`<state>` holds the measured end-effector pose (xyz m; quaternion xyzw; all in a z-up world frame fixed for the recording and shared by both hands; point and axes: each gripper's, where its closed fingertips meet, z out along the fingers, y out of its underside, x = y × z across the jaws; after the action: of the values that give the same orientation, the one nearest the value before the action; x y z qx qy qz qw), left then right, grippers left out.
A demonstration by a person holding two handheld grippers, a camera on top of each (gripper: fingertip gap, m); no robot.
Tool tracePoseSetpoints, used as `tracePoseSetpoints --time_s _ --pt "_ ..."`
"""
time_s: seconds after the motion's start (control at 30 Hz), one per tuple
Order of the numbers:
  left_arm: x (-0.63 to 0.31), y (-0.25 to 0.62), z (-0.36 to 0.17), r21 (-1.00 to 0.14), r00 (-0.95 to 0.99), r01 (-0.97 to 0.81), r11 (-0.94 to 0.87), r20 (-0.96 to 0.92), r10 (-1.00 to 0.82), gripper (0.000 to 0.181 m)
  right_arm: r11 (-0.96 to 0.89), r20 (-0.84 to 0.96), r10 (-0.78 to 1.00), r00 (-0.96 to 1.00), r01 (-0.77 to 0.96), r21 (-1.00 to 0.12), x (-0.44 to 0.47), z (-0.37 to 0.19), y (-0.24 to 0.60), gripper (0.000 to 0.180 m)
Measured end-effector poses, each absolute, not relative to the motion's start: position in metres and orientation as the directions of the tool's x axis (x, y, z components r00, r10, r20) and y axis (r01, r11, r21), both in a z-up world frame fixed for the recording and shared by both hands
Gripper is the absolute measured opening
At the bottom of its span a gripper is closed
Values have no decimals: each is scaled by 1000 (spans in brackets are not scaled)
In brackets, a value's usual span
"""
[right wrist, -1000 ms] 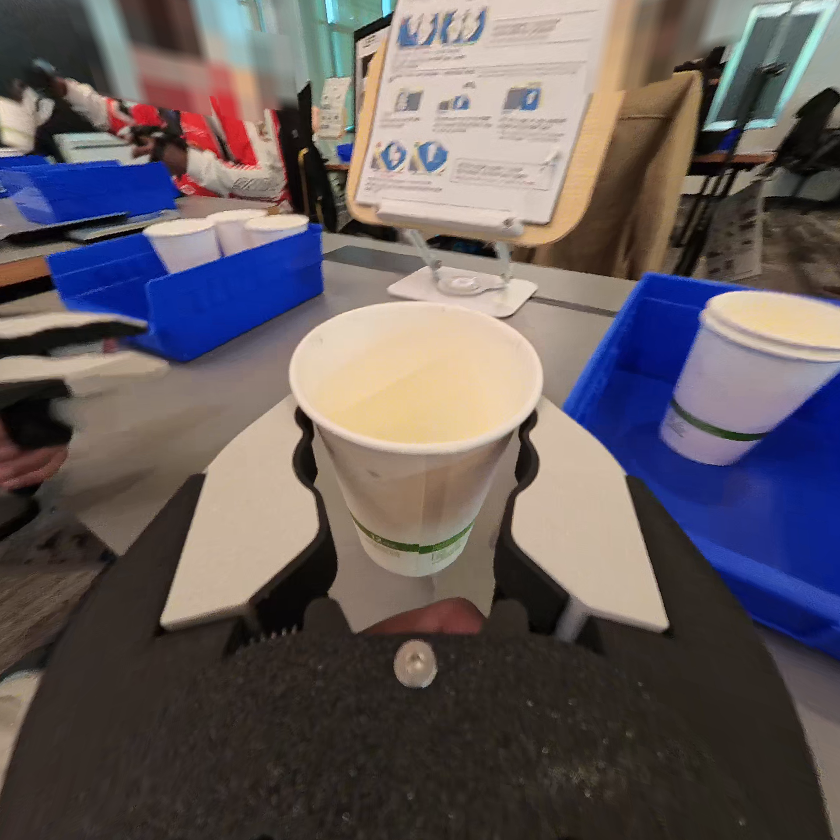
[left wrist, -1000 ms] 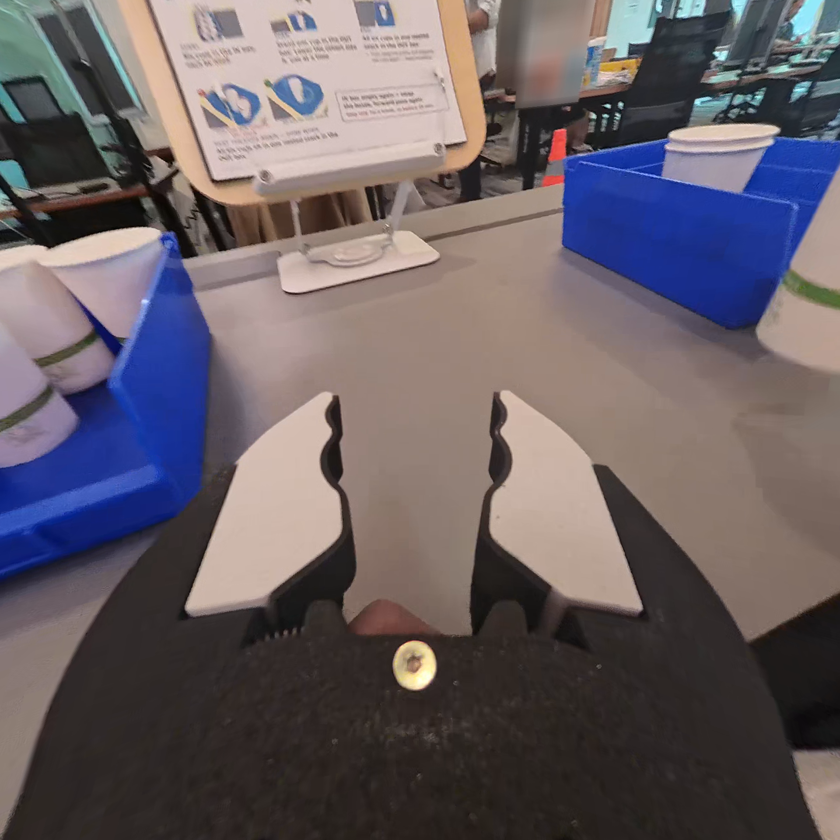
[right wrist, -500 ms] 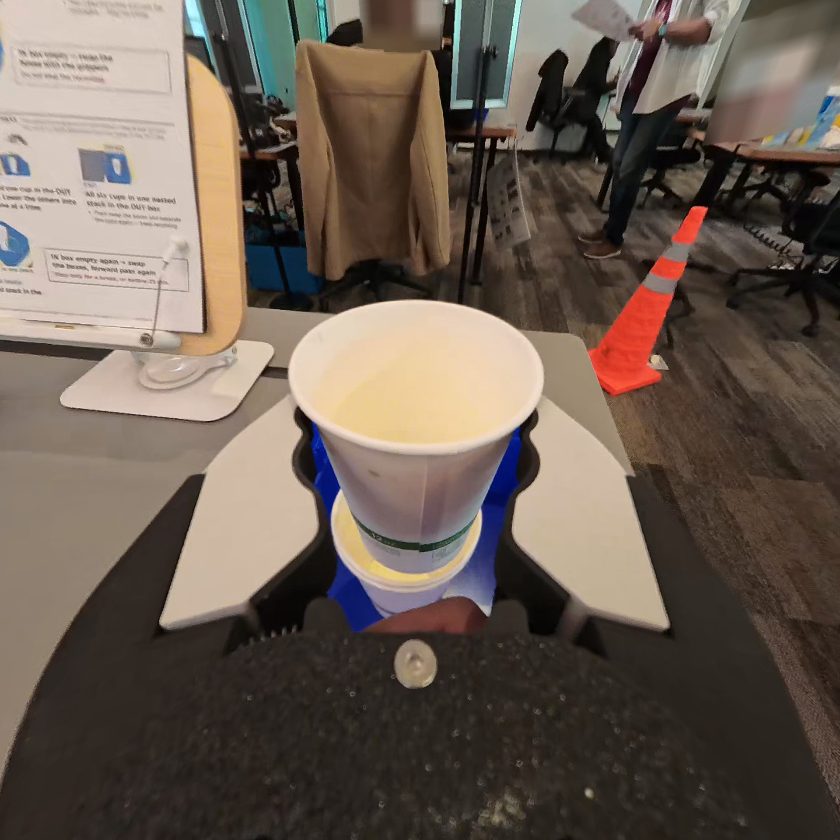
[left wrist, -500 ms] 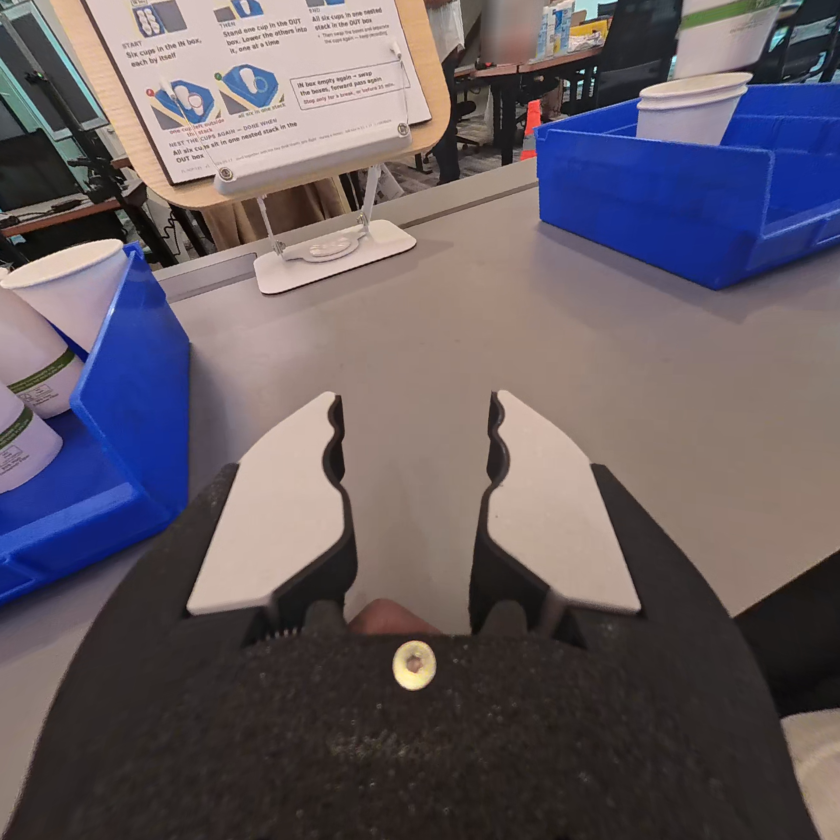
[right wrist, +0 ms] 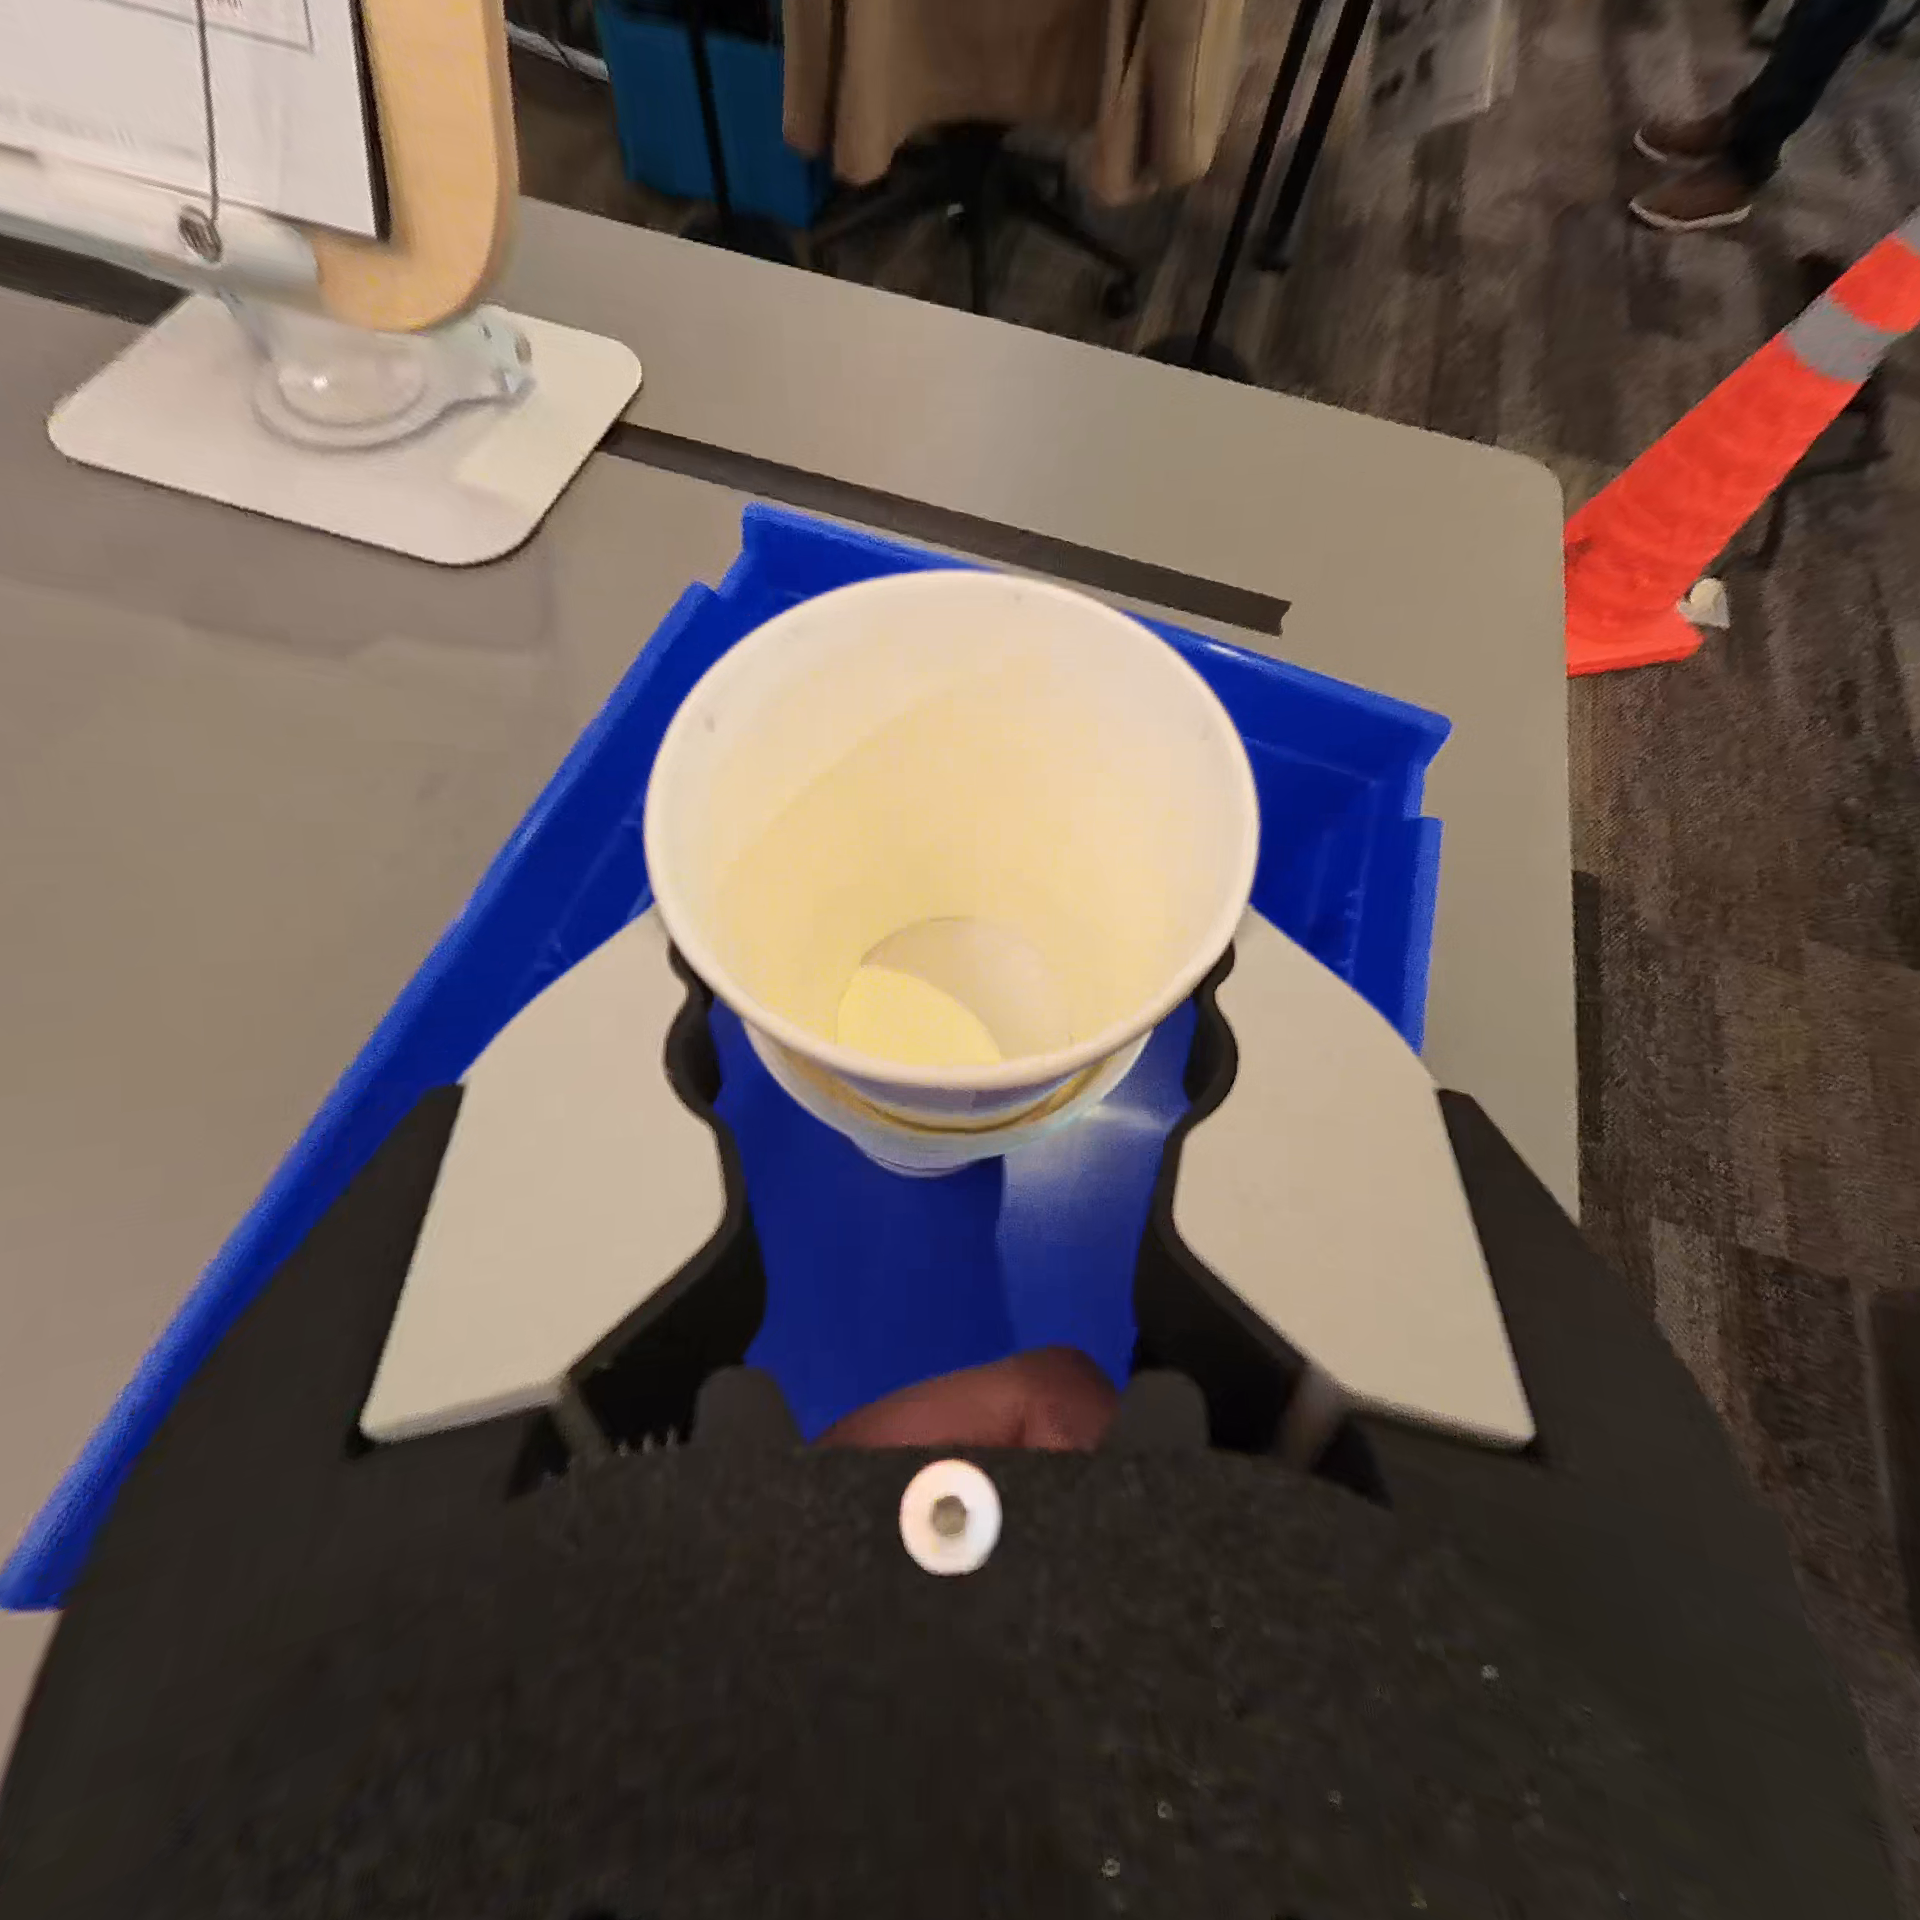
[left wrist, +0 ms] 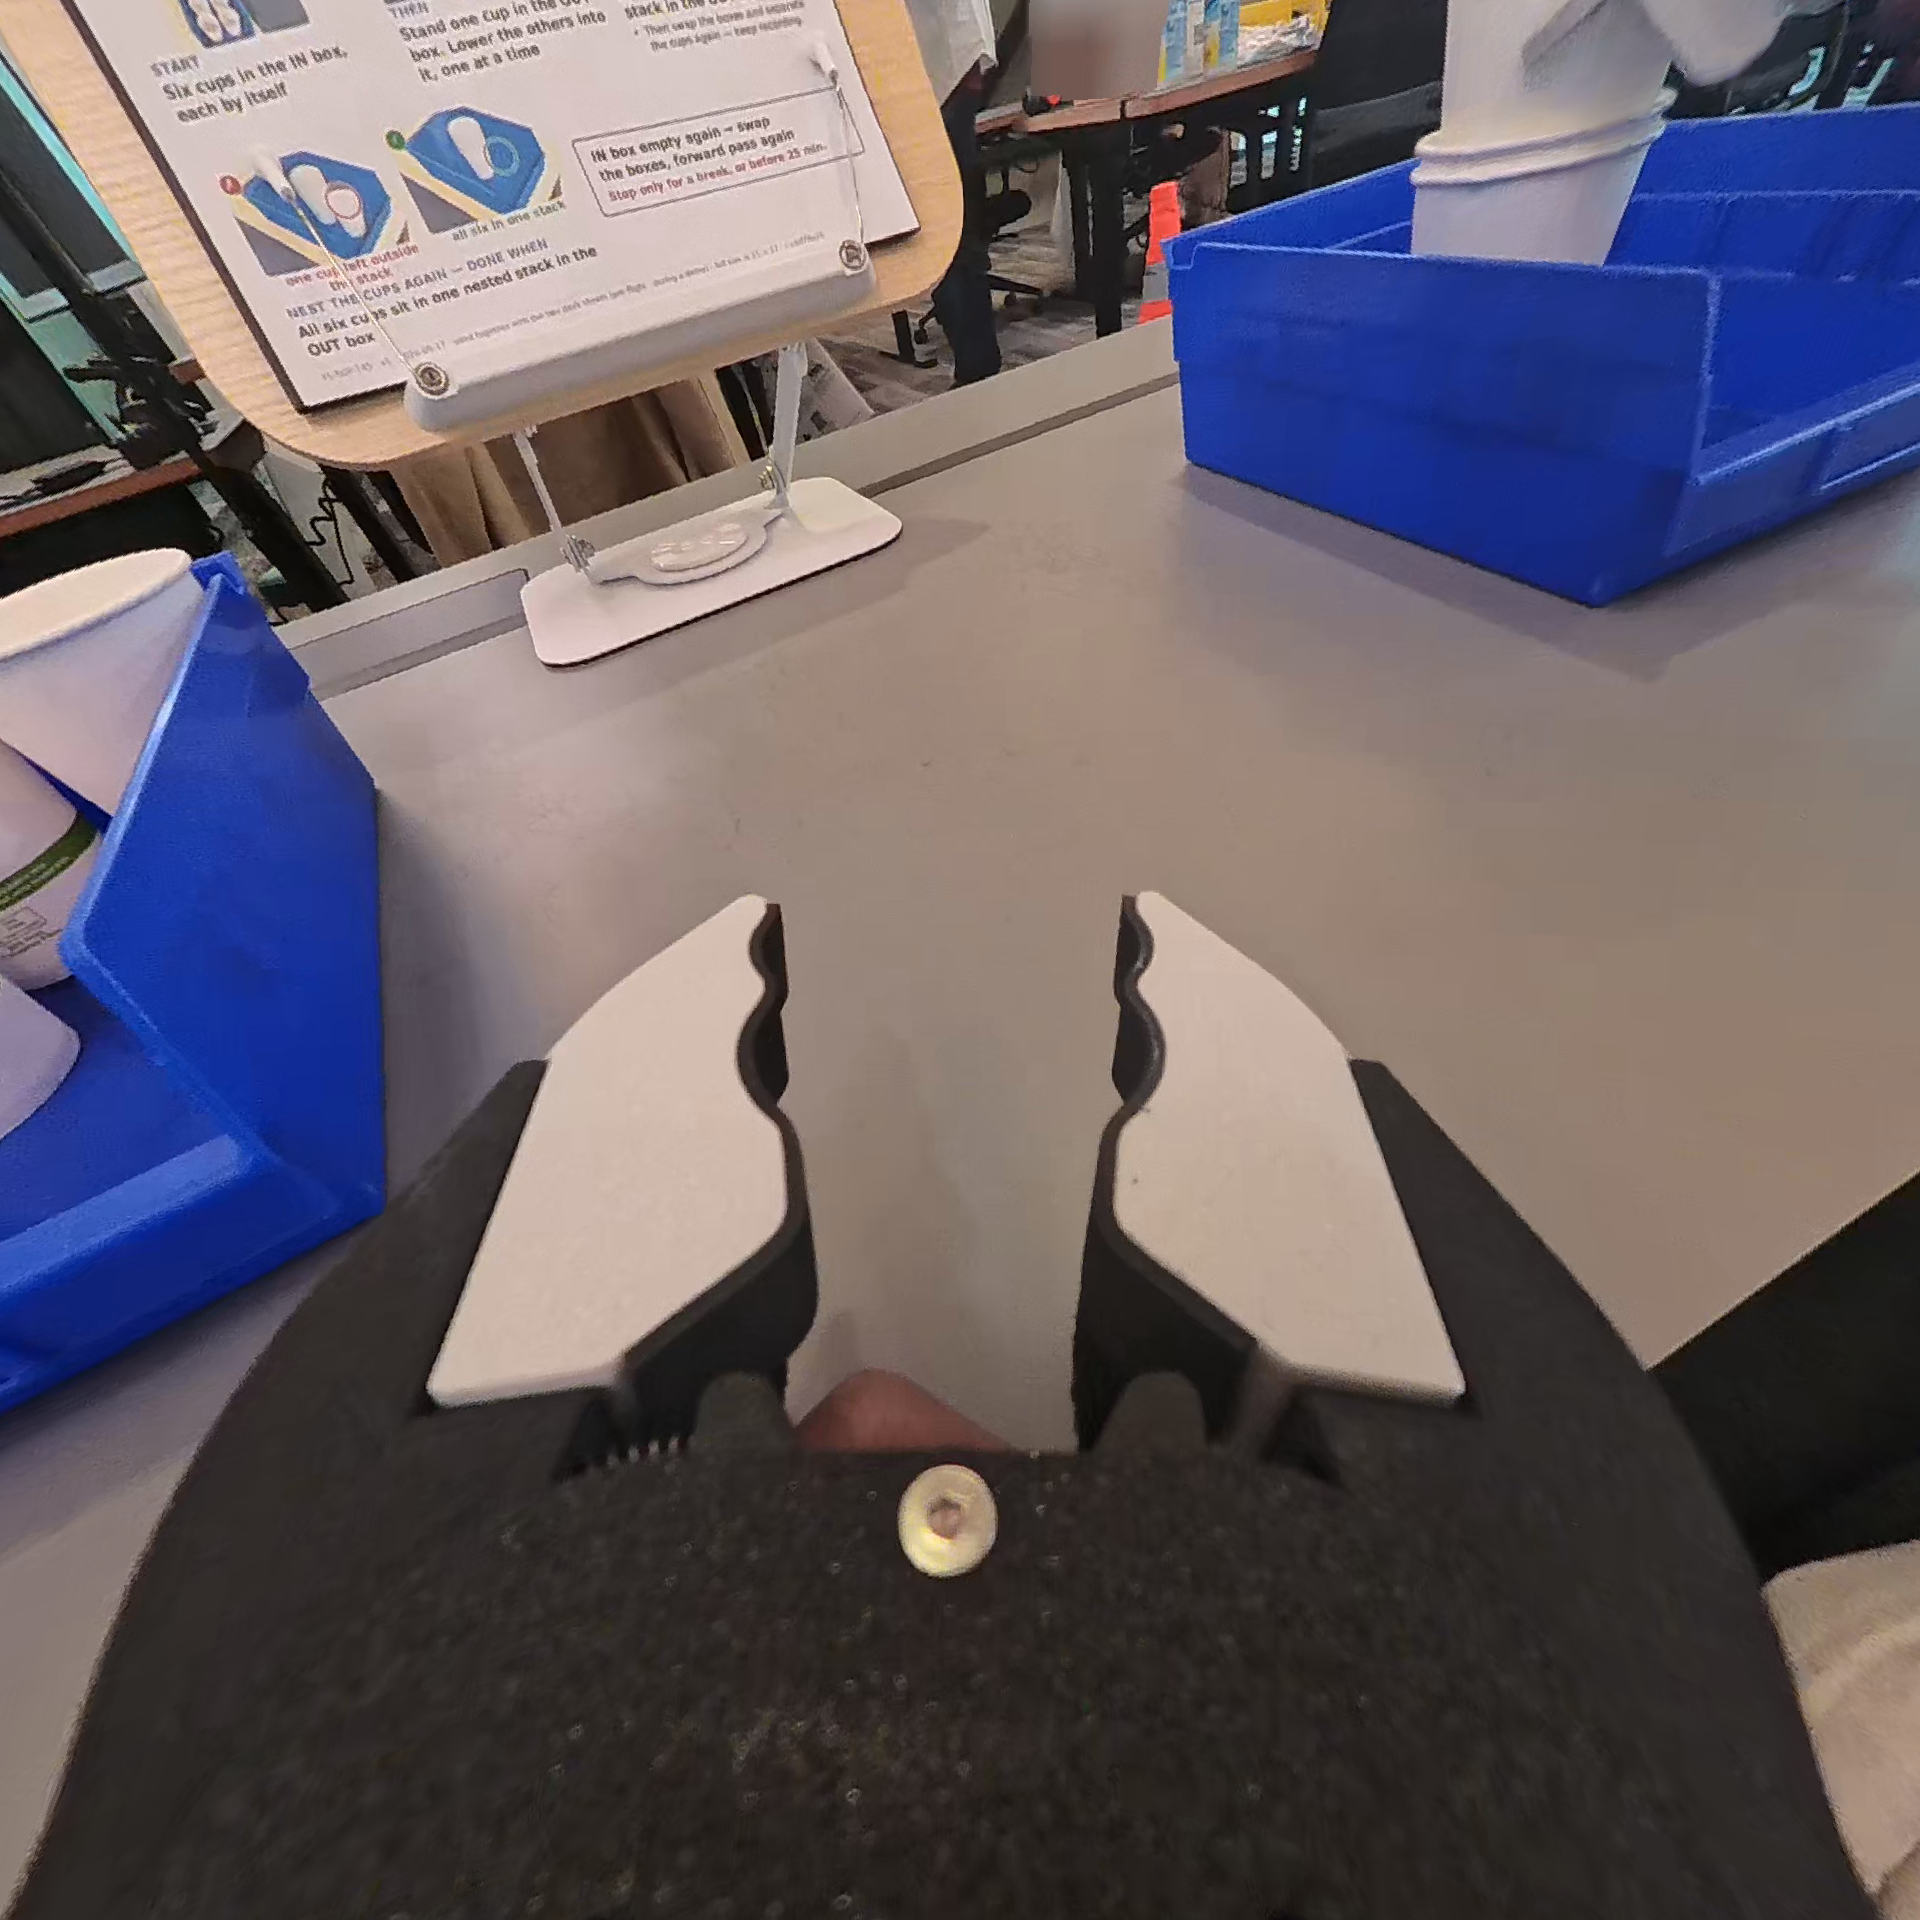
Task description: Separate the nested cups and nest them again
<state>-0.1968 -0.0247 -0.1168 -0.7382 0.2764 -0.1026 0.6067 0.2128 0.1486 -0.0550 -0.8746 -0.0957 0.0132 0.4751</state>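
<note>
White paper cup (right wrist: 951, 831) clamped in right gripper (right wrist: 951, 997), lowered part-way into nested stack (right wrist: 935, 1127) inside right blue bin (right wrist: 540, 904). Left gripper (left wrist: 951, 987) spread wide, empty, over grey counter (left wrist: 1039, 748). Loose cups (left wrist: 73, 675) in left bin (left wrist: 218, 987).

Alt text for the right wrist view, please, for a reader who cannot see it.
The right gripper holds a white paper cup between its fingers, lowered into the stacked cups in a blue bin on a grey table. A document stand's base sits upper left.

Printed instruction sheet (left wrist: 499, 156) on wooden stand; small label on cup (left wrist: 31, 914).
</note>
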Motion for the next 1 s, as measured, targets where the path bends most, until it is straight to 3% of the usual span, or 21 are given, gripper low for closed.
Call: tracePoseSetpoints --time_s 0.37,0.6,0.7,0.83,1.0 --pt "-193 -27 -118 -947 814 -305 -103 -204 -543 60 -680 132 318 939 323 -659 218 -87 131 89" --pt "-193 -27 -121 -947 813 -299 -120 -187 -552 61 -699 174 302 937 342 -629 234 -83 114 88" --pt "-197 -25 -118 -950 821 -290 -120 -183 -541 61 -580 228 257 939 339 -741 226 -55 101 87" --pt "-208 -18 -111 -962 850 -243 -126 -149 -505 61 -325 111 328 938 223 -919 147 -28 55 82" --pt "-237 -8 -99 -974 898 -180 -140 -104 -428 62 -190 -15 496 868 92 -977 39 -61 -22 77"
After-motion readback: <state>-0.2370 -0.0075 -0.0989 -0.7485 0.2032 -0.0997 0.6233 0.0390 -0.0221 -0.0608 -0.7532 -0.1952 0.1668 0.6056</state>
